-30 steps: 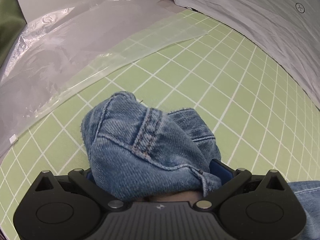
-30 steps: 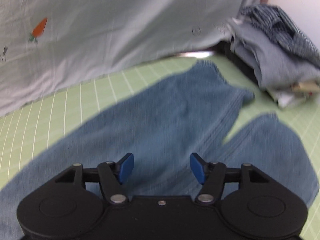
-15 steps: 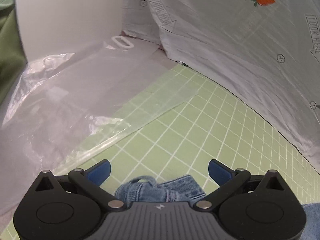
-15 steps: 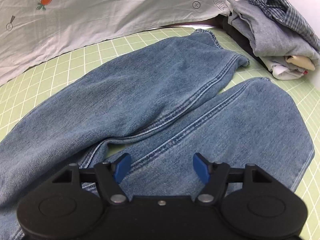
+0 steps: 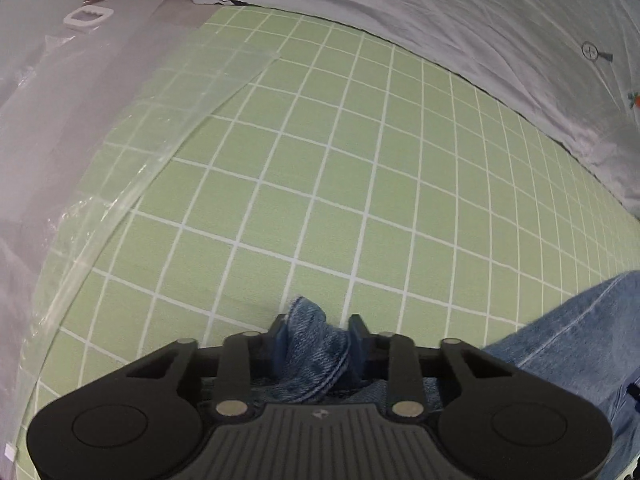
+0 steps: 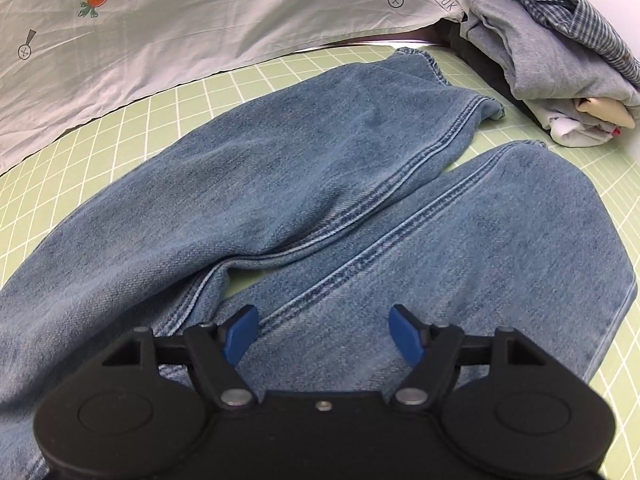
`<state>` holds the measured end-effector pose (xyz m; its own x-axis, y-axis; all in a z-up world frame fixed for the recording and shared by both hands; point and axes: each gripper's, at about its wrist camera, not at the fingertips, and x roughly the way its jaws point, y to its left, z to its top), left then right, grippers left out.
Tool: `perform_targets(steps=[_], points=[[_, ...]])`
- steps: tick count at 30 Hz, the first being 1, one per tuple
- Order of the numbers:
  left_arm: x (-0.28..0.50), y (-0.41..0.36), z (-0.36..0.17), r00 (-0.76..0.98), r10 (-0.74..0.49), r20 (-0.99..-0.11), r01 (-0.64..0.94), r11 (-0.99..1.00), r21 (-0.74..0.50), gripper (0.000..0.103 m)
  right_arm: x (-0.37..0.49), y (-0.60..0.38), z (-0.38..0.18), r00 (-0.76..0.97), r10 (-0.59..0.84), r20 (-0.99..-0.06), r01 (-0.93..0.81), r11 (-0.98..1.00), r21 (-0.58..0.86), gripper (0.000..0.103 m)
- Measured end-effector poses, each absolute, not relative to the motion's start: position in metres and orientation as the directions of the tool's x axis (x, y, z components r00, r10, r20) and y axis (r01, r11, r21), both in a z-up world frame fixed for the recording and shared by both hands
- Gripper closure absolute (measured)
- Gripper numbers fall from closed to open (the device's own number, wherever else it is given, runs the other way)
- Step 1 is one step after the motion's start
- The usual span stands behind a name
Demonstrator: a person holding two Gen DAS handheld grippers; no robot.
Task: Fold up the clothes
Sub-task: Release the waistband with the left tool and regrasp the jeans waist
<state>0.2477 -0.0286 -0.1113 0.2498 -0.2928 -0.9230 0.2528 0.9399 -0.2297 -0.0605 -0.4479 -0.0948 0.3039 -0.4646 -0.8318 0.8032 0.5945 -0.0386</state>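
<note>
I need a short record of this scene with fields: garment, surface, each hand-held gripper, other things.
garment: jeans, legs spread flat
surface: green grid mat
left hand-held gripper: jaws closing, a denim fold between them
right hand-held gripper: opening, over the jeans, holding nothing
other: folded clothes pile; white sheet; clear plastic bag

Your open lane is the bare green mat [image 5: 320, 184] centre. Clear plastic sheet [image 5: 60, 152] crowds its left edge, white cloth [image 5: 440, 16] the far edge, stacked clothes [image 6: 560, 64] block the far right corner.
</note>
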Motion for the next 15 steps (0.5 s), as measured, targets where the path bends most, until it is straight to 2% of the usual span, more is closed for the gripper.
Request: perform_targets(steps=[3, 5, 8, 10, 11, 12, 15], points=[[0.257, -0.006, -0.086, 0.315, -0.376, -0.871, 0.112, 0.926, -0.36, 0.082, -0.059, -0.449, -0.095, 0.301, -0.462, -0.834, 0.798, 0.601, -0.045, 0.03], [0.268, 0.014, -0.068, 0.434, -0.428, -0.793, 0.003, 0.881, -0.473, 0.082, -0.06, -0.45, -0.095, 0.305, -0.459, -0.835, 0.797, 0.603, -0.041, 0.03], [0.284, 0.035, -0.061, 0.633, -0.395, -0.666, -0.132, 0.792, -0.596, 0.078, -0.063, -0.452, -0.097, 0.317, -0.456, -0.832, 0.8, 0.599, -0.023, 0.029], [0.291, 0.036, -0.052, 0.666, -0.299, -0.684, -0.181, 0.824, -0.536, 0.058, -0.065, -0.454, -0.097, 0.321, -0.453, -0.832, 0.803, 0.596, -0.015, 0.029], [0.291, 0.036, -0.048, 0.67, -0.291, -0.683, -0.17, 0.835, -0.523, 0.042, -0.065, -0.454, -0.096, 0.321, -0.452, -0.832, 0.802, 0.597, -0.015, 0.029], [0.287, 0.038, -0.047, 0.681, -0.296, -0.669, -0.149, 0.839, -0.523, 0.034, -0.066, -0.454, -0.096, 0.321, -0.453, -0.831, 0.8, 0.6, -0.018, 0.029], [0.268, 0.045, -0.05, 0.672, -0.285, -0.684, -0.142, 0.857, -0.496, 0.033, -0.07, -0.45, -0.097, 0.324, -0.461, -0.826, 0.799, 0.6, -0.022, 0.028]])
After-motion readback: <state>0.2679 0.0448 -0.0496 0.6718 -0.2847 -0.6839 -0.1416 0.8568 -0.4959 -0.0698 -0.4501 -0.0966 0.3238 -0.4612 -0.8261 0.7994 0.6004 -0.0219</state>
